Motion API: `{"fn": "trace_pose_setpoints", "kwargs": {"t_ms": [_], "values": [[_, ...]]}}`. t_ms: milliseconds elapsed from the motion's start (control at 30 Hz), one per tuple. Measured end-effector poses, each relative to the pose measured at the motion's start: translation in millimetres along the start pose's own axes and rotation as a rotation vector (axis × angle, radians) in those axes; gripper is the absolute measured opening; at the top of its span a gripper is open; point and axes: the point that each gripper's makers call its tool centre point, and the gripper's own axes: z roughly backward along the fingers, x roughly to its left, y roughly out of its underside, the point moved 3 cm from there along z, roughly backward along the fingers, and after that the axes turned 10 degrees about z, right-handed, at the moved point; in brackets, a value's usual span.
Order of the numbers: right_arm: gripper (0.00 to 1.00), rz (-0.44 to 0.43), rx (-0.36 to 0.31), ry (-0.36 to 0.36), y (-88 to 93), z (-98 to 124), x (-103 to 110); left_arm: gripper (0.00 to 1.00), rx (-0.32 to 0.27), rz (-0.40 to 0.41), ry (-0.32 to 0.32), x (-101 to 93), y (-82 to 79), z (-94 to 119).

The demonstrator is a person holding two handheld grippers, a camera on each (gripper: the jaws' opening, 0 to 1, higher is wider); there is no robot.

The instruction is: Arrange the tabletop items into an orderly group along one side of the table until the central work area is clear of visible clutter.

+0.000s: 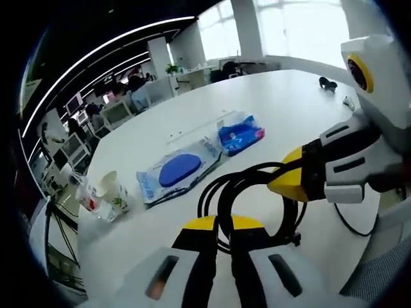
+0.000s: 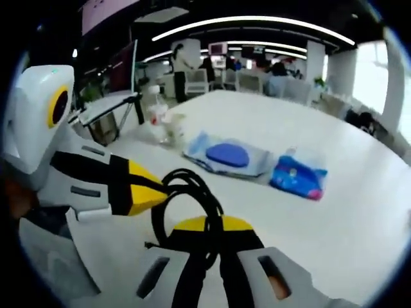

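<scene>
Left gripper view: the left gripper (image 1: 218, 226) rises from the bottom, its yellow-tipped jaws drawn together on a coiled black cable (image 1: 247, 199) that loops over the white table (image 1: 282, 102). The right gripper (image 1: 289, 183) comes in from the right, its yellow tip touching the same coil; from this side I cannot tell whether its jaws are parted or pinched. Beyond the coil, a wet-wipes pack with a blue oval lid (image 1: 180, 171) lies flat, and just beside it a smaller blue packet (image 1: 241, 135). Near the table's left edge stand a paper cup (image 1: 112, 189) and a clear plastic bottle (image 1: 90, 199), tipped in this view, close together. The far half of the table is open white surface; two small dark objects (image 1: 329, 83) sit well apart near the far right edge, too small to name. Office desks and monitors lie past the left edge.

Right gripper view: the right gripper (image 2: 209, 226) has its jaws closed on the cable (image 2: 192, 192) where the loop passes between them. The left gripper (image 2: 151, 186) enters from the left, tip against the coil. The wipes pack (image 2: 226, 156) and blue packet (image 2: 297, 176) lie ahead, side by side, with bare table to the right. The cup (image 2: 173, 128) and bottle (image 2: 154, 114) stand upright near the far left corner. A laptop stand (image 2: 106, 106) sits off the table's left edge, and a person (image 2: 180, 70) stands in the background.
</scene>
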Motion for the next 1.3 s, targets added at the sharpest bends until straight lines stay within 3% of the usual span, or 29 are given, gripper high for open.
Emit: {"fn": "trace_pose_setpoints", "kwargs": {"t_ms": [600,1300], "values": [[0.02,-0.034,0.04,0.012,0.0,-27,-23,0.05,0.039,0.037,0.007,4.9,-12.9,-29],[0.02,-0.109,0.087,-0.011,13.2,-57,-36,0.04,0.102,0.121,0.029,13.7,-5.2,-67]]}}
